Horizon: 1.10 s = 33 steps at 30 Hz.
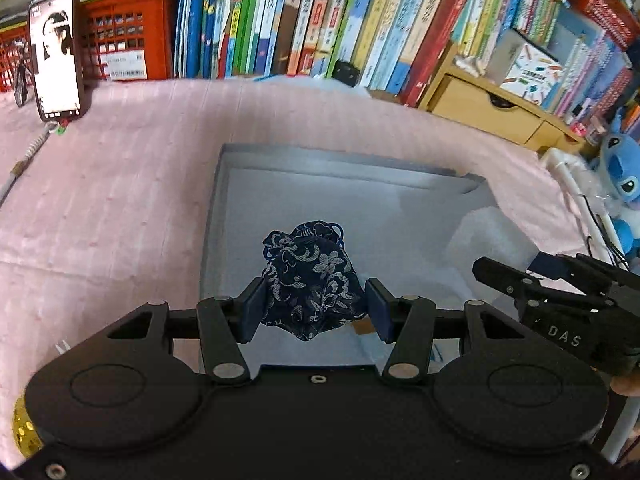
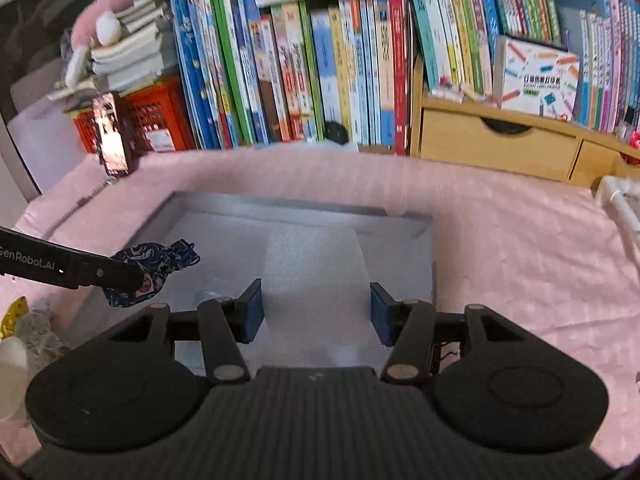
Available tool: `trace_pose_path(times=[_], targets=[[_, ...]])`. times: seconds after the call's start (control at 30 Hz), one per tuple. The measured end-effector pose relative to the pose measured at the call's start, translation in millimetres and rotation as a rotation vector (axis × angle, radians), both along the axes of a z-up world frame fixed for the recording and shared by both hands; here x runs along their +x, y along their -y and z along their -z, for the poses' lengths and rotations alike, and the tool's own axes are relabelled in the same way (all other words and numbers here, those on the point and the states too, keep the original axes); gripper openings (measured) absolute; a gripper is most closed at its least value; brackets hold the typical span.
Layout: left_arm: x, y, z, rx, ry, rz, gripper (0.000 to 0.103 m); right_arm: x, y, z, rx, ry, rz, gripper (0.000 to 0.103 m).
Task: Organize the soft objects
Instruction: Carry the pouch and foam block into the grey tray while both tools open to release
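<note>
A phone [image 1: 56,56] leans against a red crate [image 1: 128,36] at far left, on the pink cloth [image 1: 120,184]. The left gripper [image 1: 314,306] is clenched on a navy floral pouch [image 1: 312,276] — held over the grey box [image 1: 216,216]. Further right, white foam wrap [image 2: 316,280] lies in the box between the spread pads of the right gripper [image 2: 316,312], which grasps nothing — a blue plush [image 1: 620,172] sits at far right.
</note>
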<state>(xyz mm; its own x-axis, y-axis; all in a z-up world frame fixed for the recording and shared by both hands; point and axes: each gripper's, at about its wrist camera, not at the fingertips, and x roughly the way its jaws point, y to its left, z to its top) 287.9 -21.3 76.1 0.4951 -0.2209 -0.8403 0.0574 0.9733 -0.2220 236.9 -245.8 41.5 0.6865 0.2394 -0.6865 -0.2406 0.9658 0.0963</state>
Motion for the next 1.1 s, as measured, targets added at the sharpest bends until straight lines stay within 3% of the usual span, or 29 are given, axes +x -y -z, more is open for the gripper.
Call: trace_pose_path(times=[0.67, 0.8, 1.1], targets=[[19, -1, 25, -0.018, -0.068, -0.011, 0.053, 19, -6, 24, -0.035, -0.083, 0.002, 0.059], [19, -2, 23, -0.024, -0.070, -0.012, 0.058, 19, -6, 26, -0.033, -0.083, 0.005, 0.070], [14, -6, 9, -0.036, -0.056, -0.002, 0.072, 11, -2, 12, -0.009, -0.045, -0.002, 0.082]])
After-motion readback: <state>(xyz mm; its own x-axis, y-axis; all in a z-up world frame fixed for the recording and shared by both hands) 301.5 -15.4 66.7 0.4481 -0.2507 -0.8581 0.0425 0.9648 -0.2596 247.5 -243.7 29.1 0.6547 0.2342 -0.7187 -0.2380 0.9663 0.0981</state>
